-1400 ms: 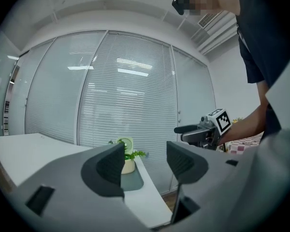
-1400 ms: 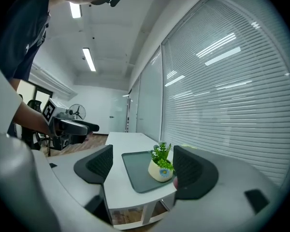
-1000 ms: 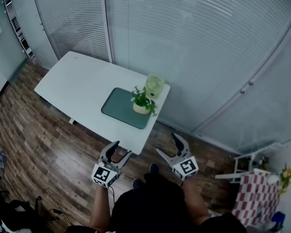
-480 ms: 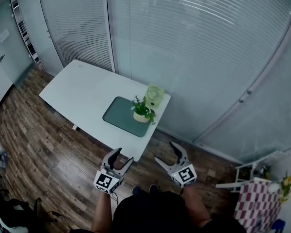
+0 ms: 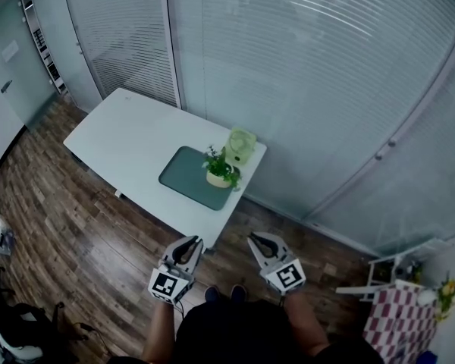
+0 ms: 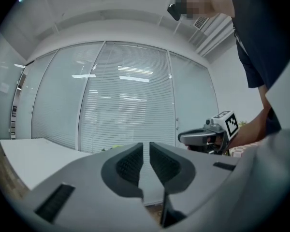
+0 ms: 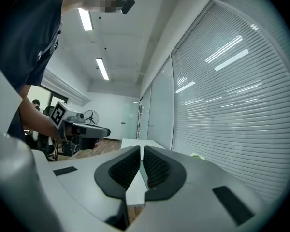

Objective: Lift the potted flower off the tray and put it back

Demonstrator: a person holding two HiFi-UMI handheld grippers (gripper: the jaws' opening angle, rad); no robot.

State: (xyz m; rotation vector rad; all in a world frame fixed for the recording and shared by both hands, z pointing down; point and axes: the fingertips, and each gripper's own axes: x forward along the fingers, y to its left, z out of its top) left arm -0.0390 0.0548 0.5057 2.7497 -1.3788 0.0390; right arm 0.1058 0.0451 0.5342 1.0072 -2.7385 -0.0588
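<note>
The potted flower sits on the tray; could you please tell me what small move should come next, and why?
Probably open both grippers: the left gripper and right gripper have just been closing on nothing, and shut jaws cannot take the potted flower, which stands on the tray across the table, well beyond them.

No legible words, numbers or brand marks anywhere — only black-and-white square code patterns, on the left tool [image 5: 188,249] and the right tool [image 5: 262,243].
</note>
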